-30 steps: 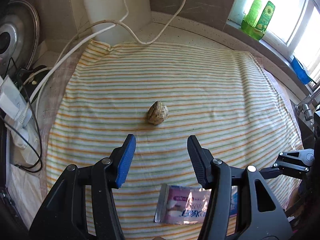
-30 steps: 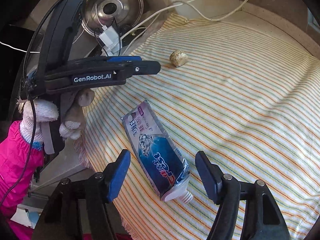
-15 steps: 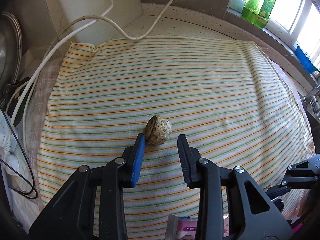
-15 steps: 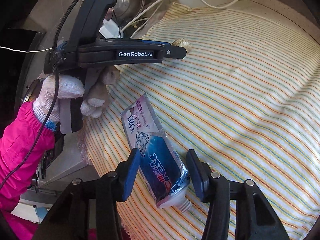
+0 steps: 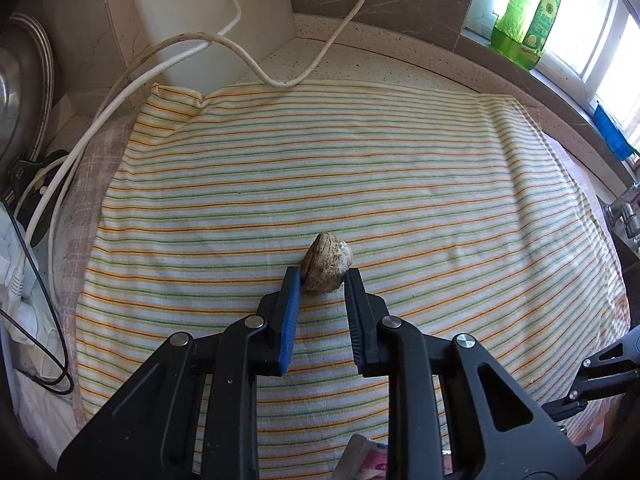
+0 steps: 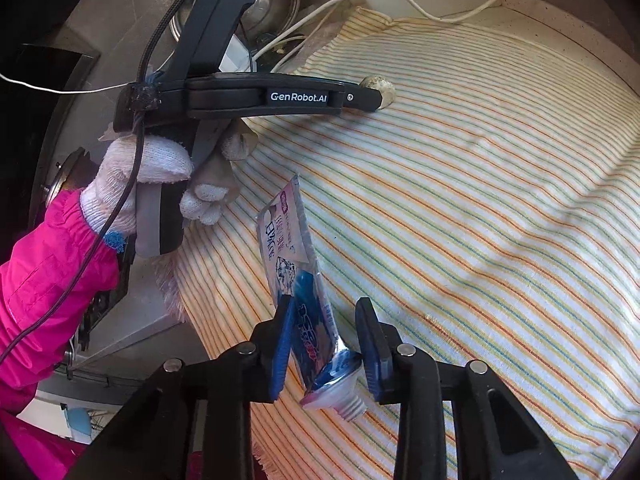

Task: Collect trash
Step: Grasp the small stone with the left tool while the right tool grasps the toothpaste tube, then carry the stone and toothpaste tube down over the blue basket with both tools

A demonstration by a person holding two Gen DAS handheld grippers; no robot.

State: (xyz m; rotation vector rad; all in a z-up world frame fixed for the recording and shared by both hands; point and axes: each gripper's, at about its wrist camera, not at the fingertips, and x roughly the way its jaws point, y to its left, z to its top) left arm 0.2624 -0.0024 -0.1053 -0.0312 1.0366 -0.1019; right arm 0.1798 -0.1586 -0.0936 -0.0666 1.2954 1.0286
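Left wrist: shell between hand-held gripper tips (touching).

Wide stretch of striped cloth lies bare past the nut, easy passage there; white cables and a white appliance crowd the far-left corner, bottles line the windowsill.

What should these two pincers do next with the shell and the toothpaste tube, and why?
Probably lift both straight up. The left gripper, whose fingers have just been closing, now pinches the shell at its tips, and the right gripper, also just closing, clamps the toothpaste tube, already tilted on edge. Both pieces of trash sit on the striped cloth, so raising them comes next.
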